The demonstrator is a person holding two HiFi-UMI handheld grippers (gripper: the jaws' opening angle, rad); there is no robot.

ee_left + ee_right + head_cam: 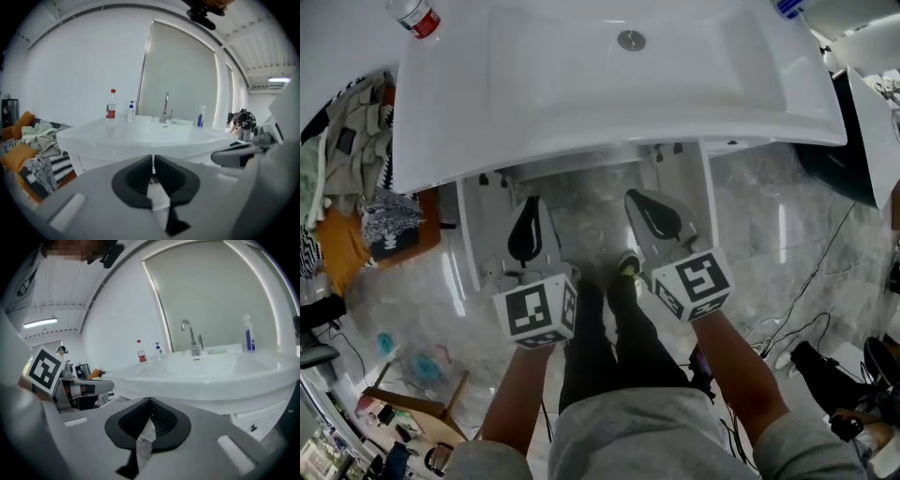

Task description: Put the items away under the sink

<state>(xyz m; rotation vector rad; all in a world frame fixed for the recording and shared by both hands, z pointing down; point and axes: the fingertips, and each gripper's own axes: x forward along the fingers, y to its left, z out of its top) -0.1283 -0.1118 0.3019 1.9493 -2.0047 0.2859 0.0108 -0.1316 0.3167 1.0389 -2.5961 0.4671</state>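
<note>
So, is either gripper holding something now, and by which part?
Nothing is held: the left gripper and the right gripper both have jaws shut, empty.

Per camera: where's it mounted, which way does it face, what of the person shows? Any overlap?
Head view: on the person's head, looking steeply down at the white sink; forearms, legs, left gripper and right gripper show.
Left gripper view: on the left gripper, facing the sink front across its shut jaws; right gripper at right.
Right gripper view: on the right gripper, likewise, jaws shut; left gripper at left.
Shared: both gripper views see the faucet and red-labelled bottle.
</note>
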